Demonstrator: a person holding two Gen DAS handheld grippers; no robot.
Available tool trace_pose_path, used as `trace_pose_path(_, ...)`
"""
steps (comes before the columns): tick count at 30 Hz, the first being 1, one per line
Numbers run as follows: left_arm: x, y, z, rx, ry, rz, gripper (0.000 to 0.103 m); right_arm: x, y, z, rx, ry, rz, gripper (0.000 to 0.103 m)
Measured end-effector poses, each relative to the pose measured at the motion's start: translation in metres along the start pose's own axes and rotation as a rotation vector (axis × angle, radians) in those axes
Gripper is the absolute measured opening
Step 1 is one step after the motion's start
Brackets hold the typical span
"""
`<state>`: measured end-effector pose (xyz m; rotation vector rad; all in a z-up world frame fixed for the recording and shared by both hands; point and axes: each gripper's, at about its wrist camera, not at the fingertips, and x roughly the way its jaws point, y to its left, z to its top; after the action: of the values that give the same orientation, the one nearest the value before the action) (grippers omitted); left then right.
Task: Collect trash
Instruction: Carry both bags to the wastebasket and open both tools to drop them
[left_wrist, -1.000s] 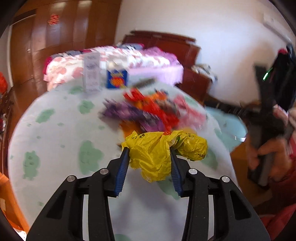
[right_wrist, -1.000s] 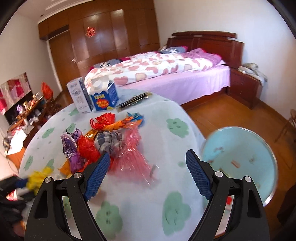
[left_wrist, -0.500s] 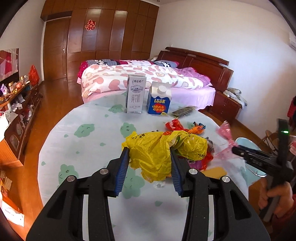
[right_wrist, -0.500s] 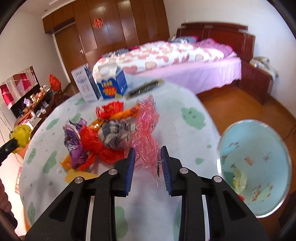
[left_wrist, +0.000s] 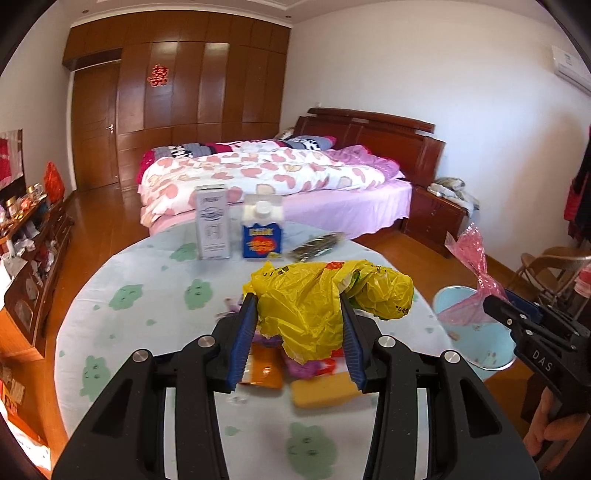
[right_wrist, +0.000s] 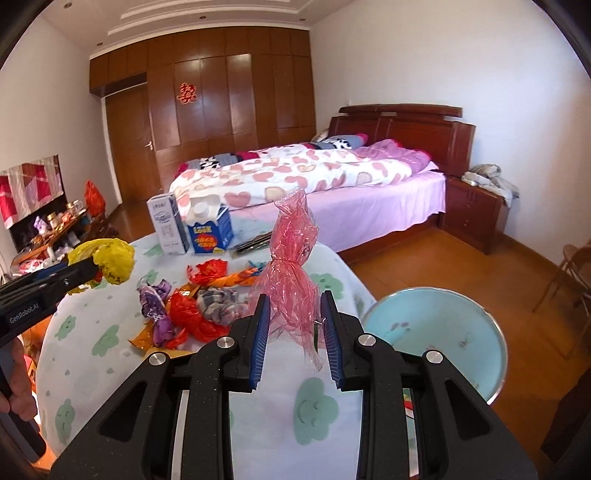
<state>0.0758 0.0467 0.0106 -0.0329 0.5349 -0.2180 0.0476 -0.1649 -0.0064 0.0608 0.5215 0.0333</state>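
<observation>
My left gripper (left_wrist: 297, 317) is shut on a crumpled yellow plastic bag (left_wrist: 325, 299) and holds it above the round table (left_wrist: 147, 295). The bag also shows in the right wrist view (right_wrist: 110, 260). My right gripper (right_wrist: 291, 314) is shut on a pink cellophane wrapper (right_wrist: 291, 266) and holds it up above the table's right edge. The wrapper also shows in the left wrist view (left_wrist: 471, 258). A heap of red, purple and orange wrappers (right_wrist: 188, 310) lies on the table. A light blue trash bin (right_wrist: 436, 332) stands on the floor right of the table.
A white carton (right_wrist: 166, 225), a blue milk carton (right_wrist: 210, 229) and a dark flat packet (right_wrist: 255, 242) stand at the table's far side. A bed (right_wrist: 314, 177) lies behind. A folding chair (right_wrist: 569, 273) stands at the right.
My right gripper closed on the pink wrapper and lifted it off the table. My left gripper kept hold of the yellow bag and rose, tilting up.
</observation>
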Motion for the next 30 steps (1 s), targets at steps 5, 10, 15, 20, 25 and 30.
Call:
trace_pose_path(5,0.001,-0.021,0.000,0.018,0.005,-0.007,0.043,-0.010,-0.009,-0.002,0.017,-0.019,-0.016,0.029)
trace_pose_path(10,0.002,-0.035,-0.001,0.034,0.012,-0.005,0.043,-0.019,-0.018,-0.002,0.024,-0.038,-0.021,0.029)
trace_pose_path(15,0.004,-0.050,0.002,0.051,0.011,-0.001,0.043,-0.028,-0.031,0.001,0.032,-0.070,-0.048,0.029)
trace_pose_path(20,0.003,-0.065,0.006,0.076,-0.001,-0.005,0.043,-0.029,-0.045,0.002,0.050,-0.077,-0.086,0.029)
trace_pose_path(25,0.007,-0.078,0.007,0.088,0.004,-0.014,0.043,-0.029,-0.057,0.003,0.074,-0.081,-0.107,0.029)
trace_pose_path(30,0.011,-0.090,0.011,0.093,0.005,-0.023,0.043,-0.029,-0.066,0.004,0.082,-0.083,-0.125,0.029)
